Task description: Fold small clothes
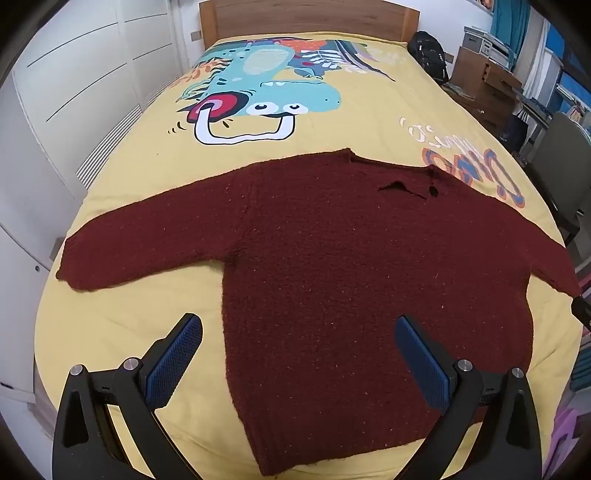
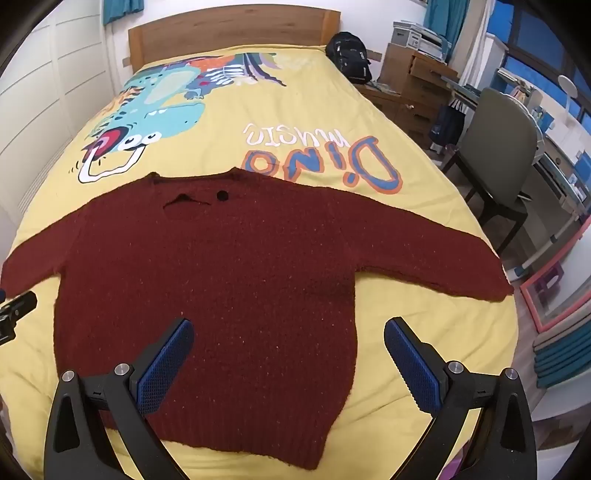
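A dark red knitted sweater [image 1: 332, 258] lies flat on the yellow bedspread [image 1: 147, 173], both sleeves spread out sideways, neck toward the headboard. It also shows in the right wrist view [image 2: 229, 280]. My left gripper [image 1: 297, 328] is open and empty, hovering above the sweater's lower left hem edge. My right gripper [image 2: 288, 332] is open and empty above the sweater's lower right side. The left sleeve cuff [image 1: 74, 269] and the right sleeve cuff [image 2: 491, 288] lie near the bed's sides.
The bedspread carries a dinosaur print [image 1: 258, 85] and lettering [image 2: 325, 162]. A wooden headboard [image 1: 306, 18] stands at the far end. White wardrobes [image 1: 74, 74] line the left. A backpack [image 2: 349, 55], drawers [image 2: 417, 85] and a chair [image 2: 498, 147] stand to the right.
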`<state>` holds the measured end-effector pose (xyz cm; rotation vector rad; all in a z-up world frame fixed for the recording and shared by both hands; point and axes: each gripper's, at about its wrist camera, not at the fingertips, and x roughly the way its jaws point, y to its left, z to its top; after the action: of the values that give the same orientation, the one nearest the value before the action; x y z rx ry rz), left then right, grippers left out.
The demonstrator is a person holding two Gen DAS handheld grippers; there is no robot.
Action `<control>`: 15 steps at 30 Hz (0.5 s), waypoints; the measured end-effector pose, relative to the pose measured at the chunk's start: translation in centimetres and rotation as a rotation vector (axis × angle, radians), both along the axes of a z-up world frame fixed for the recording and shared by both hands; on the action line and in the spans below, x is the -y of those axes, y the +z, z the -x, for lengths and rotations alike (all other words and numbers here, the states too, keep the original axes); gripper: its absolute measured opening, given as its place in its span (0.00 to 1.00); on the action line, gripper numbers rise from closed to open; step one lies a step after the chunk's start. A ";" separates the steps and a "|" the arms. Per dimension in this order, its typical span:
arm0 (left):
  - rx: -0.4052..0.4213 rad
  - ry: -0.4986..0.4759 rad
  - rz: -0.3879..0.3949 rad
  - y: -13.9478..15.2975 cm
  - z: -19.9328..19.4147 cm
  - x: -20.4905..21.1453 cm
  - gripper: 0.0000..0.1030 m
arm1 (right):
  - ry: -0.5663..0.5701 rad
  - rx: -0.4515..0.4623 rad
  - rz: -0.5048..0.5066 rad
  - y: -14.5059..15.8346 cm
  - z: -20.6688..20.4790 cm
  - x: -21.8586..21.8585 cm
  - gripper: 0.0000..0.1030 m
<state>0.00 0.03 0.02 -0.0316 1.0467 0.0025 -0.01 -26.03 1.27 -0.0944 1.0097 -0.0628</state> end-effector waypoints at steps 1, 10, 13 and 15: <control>0.001 -0.004 0.003 0.0 0.0 0.0 0.99 | 0.000 -0.001 0.000 0.0 0.0 0.0 1.00; -0.001 0.012 -0.019 -0.2 0.2 -0.3 0.99 | 0.003 -0.008 0.005 -0.1 -0.2 -0.1 1.00; -0.012 0.006 -0.021 -0.3 0.2 -0.4 0.99 | 0.004 -0.010 0.009 -0.2 0.1 -0.3 1.00; -0.018 0.005 -0.029 -0.4 0.0 -0.2 0.99 | 0.006 -0.016 0.006 -0.4 0.1 -0.2 1.00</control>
<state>-0.04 0.26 -0.41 -0.0075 1.0642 0.0224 -0.07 -25.85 0.92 -0.1039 1.0254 -0.0595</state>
